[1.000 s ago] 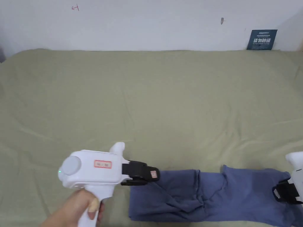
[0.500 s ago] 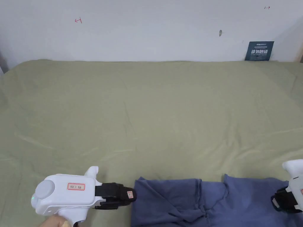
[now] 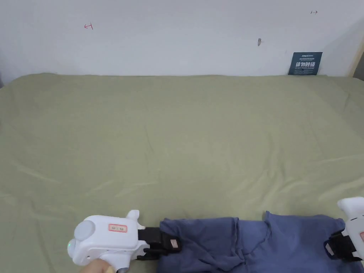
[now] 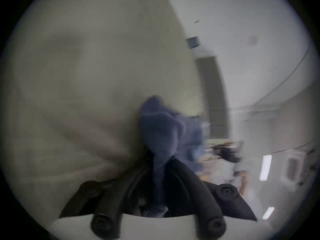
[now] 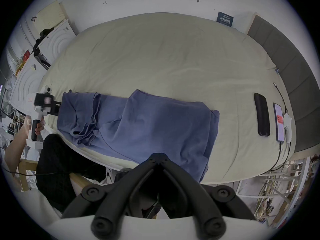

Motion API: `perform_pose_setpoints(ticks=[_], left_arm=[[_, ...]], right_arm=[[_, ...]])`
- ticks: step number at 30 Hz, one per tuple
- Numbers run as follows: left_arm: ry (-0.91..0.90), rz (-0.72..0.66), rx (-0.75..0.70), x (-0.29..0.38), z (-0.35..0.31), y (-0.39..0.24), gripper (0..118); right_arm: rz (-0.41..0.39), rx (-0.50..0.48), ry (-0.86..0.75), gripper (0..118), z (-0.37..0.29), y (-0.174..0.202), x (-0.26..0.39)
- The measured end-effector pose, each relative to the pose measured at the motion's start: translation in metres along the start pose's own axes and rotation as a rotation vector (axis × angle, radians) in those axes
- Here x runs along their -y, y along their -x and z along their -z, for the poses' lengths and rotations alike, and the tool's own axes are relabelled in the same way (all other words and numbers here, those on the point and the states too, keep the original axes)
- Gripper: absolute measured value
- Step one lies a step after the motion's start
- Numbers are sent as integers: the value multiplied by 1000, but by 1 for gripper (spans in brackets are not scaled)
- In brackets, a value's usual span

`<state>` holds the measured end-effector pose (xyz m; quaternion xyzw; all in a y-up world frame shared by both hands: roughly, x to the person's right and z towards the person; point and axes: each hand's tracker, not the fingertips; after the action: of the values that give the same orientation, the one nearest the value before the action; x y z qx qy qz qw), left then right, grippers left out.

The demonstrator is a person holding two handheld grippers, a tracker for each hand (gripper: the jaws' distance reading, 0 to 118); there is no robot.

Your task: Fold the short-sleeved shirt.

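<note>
Shirt [image 3: 256,241], blue and short-sleeved, spread sideways along the near edge of the bed [image 3: 177,142], its near side draping over that edge in the right gripper view. Judged early to midway in the fold: already narrowed into a long band, with one flap laid over the right part and a bunched, creased stretch toward the left end. Not yet a tidy packet; likely still needs smoothing on the left and folding end to end, though exact layering hard to read from these views.

Left gripper [image 3: 170,244] held low and roughly level at the shirt's left end, pointing right along the bed, grip in a hand [image 5: 32,124] just below. Fingers [image 4: 174,164] clamped on a gathered tuft of blue cloth, seen pinched between them in the blurred left gripper view.

Right gripper [image 5: 158,154] at the far right end of the shirt in the head view, near the bed's edge, its white body partly cut off by the frame. Fingers closed together, tips meeting just at the shirt's near hem; no cloth visible between them, so judged shut on nothing rather than gripping.

Dark phone [image 5: 261,114] and a second phone [image 5: 279,121] with cable lying well apart from the shirt, toward the bed's right side.
</note>
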<state>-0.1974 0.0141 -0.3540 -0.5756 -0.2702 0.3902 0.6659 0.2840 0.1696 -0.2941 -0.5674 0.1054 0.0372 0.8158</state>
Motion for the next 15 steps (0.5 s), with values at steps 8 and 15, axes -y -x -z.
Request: perform_pose_setpoints(ticks=[8,15], left_arm=[[-75,141,22,3,-72,-20,7],[-274,84,-209,26,-204,2,7]], right_arm=[[-3,-2,-6,0,-1,2,-1],[-35,-11,-13,0,6,15,-20]])
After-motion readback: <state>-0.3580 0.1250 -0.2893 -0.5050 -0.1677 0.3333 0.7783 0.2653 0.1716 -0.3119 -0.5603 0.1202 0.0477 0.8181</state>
